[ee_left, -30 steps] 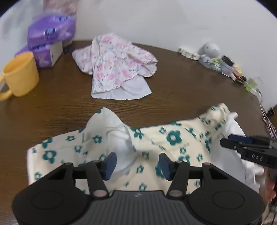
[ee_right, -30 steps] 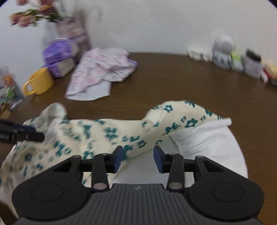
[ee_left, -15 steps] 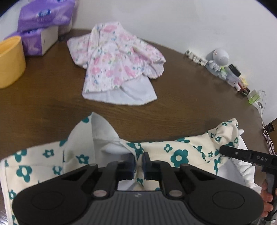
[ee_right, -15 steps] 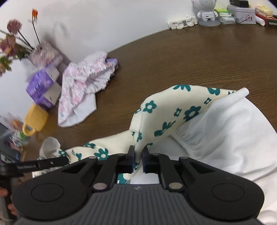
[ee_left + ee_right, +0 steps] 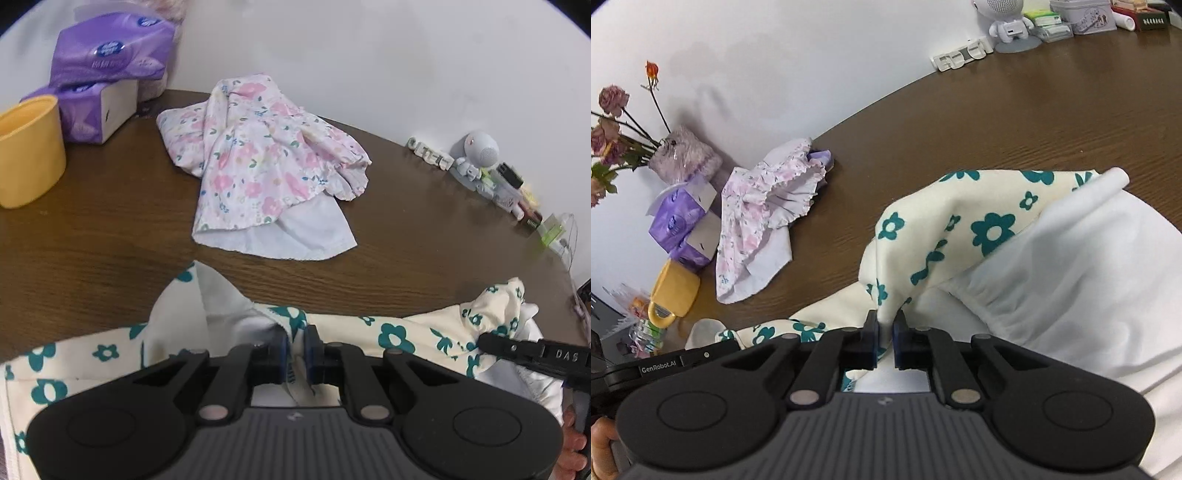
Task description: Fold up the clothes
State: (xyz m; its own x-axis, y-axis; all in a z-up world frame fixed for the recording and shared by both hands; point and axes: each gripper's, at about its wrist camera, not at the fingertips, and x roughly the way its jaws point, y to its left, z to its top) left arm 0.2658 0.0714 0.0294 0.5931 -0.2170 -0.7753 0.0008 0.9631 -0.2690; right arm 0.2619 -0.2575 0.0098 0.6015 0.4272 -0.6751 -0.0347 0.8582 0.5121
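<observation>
Early in the fold. Left gripper (image 5: 295, 345) and right gripper (image 5: 885, 332) both pinched on the green-flowered cream garment (image 5: 399, 332), bunched unfolded at the near table (image 5: 110, 236) edge. Pink floral garment (image 5: 258, 162) crumpled farther back, untouched.

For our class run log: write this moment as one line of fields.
task: fold clothes | left gripper: shut on green-flowered garment | right gripper: shut on same garment | pink floral garment: lying untouched on table

Two garments (image 5: 258, 173) (image 5: 406, 332) (both floral), one mug (image 5: 27, 151).
</observation>
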